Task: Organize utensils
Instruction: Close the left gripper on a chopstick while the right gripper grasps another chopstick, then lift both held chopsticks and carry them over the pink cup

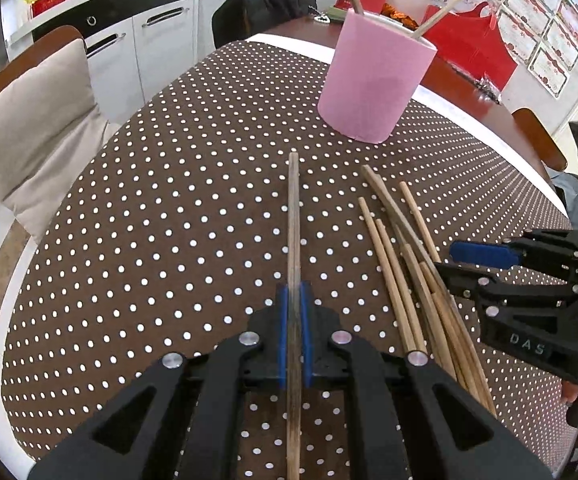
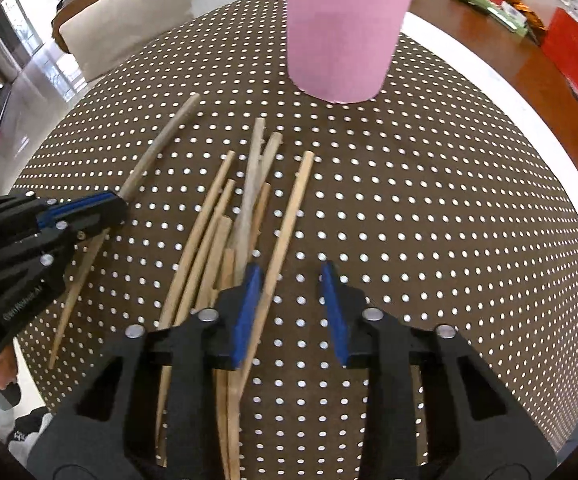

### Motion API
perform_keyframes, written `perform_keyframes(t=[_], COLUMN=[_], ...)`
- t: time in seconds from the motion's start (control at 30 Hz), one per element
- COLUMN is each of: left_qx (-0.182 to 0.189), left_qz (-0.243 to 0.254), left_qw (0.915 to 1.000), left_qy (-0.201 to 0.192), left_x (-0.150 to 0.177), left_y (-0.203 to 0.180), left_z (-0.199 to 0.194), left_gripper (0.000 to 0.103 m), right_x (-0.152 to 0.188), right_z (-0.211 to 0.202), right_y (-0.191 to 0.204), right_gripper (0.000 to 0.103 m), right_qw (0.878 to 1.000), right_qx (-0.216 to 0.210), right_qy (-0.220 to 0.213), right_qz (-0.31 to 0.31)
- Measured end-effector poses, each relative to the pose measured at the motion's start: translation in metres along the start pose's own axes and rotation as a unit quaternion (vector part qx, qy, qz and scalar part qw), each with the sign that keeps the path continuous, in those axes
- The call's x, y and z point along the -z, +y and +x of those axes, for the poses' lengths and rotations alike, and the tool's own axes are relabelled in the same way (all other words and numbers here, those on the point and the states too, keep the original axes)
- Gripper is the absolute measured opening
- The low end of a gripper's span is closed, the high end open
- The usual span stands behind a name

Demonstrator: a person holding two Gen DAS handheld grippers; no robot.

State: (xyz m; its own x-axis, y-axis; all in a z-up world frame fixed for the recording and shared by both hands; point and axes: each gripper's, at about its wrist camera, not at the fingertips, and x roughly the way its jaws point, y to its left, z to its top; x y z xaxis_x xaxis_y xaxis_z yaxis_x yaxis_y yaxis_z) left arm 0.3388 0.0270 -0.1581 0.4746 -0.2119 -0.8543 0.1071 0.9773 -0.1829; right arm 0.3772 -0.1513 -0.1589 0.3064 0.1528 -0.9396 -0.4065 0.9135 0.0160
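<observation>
A chopstick (image 1: 294, 240), tip toward the pink cup (image 1: 373, 80), is clamped lengthwise in the left hand-held gripper (image 1: 294, 320).

Both wrist views look steeply down, close over the dotted tablecloth (image 1: 149, 240).

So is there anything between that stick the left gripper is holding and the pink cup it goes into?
Nothing visible. The left gripper is shut on one chopstick, and only bare dotted tablecloth lies between its tip and the pink cup. The loose chopsticks lie off to the side.
</observation>
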Motion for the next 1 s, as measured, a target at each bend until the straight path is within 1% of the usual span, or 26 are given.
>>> perform_keyframes(t=[0.03,0.07,0.1,0.2,0.33,0.4,0.5,0.57,0.6,0.7,0.77,0.9,1.0], left_qx=[0.003,0.007,0.01,0.018,0.03,0.036,0.047,0.055,0.058,0.071,0.076,0.09,0.096], left_qz=[0.0,0.0,0.0,0.003,0.007,0.008,0.013,0.019,0.021,0.026,0.028,0.035,0.041], left_qw=[1.0,1.0,0.9999,0.9998,0.9992,0.9987,0.9977,0.9966,0.9961,0.9936,0.9918,0.9863,0.9815], left_qy=[-0.001,-0.002,-0.004,-0.013,-0.026,-0.035,-0.046,-0.058,-0.063,-0.084,-0.098,-0.134,-0.16], left_x=[-0.001,-0.001,-0.002,-0.003,-0.006,-0.009,-0.012,-0.014,-0.015,-0.017,-0.02,-0.028,-0.036], left_y=[0.0,0.0,0.0,-0.002,-0.006,-0.01,-0.016,-0.022,-0.025,-0.036,-0.041,-0.051,-0.061], left_z=[0.0,-0.001,-0.002,-0.006,-0.012,-0.016,-0.022,-0.028,-0.031,-0.039,-0.044,-0.056,-0.066], left_gripper=[0.006,0.006,0.006,0.006,0.006,0.006,0.006,0.006,0.006,0.006,0.006,0.006,0.006], right_x=[-0.004,-0.007,-0.01,-0.027,-0.028,-0.025,-0.026,-0.024,-0.022,-0.018,-0.017,-0.009,-0.003], right_z=[0.001,0.002,0.003,0.004,-0.004,-0.014,-0.035,-0.054,-0.061,-0.082,-0.095,-0.112,-0.119], right_y=[0.001,0.0,-0.001,-0.006,-0.014,-0.019,-0.023,-0.027,-0.027,-0.031,-0.035,-0.034,-0.034], right_gripper=[0.021,0.012,0.01,0.009,0.008,0.007,0.006,0.006,0.006,0.006,0.006,0.006,0.006], right_qw=[1.0,1.0,1.0,0.999,0.999,0.998,0.995,0.991,0.989,0.982,0.977,0.968,0.963], right_qx=[-0.006,-0.008,-0.008,-0.026,-0.024,-0.03,-0.015,-0.019,-0.015,-0.019,-0.014,-0.023,-0.029], right_qy=[0.003,0.003,0.002,-0.003,-0.031,-0.052,-0.096,-0.13,-0.145,-0.182,-0.207,-0.244,-0.263], right_qz=[0.0,0.0,0.003,0.019,0.026,0.032,0.03,0.036,0.037,0.041,0.041,0.046,0.047])
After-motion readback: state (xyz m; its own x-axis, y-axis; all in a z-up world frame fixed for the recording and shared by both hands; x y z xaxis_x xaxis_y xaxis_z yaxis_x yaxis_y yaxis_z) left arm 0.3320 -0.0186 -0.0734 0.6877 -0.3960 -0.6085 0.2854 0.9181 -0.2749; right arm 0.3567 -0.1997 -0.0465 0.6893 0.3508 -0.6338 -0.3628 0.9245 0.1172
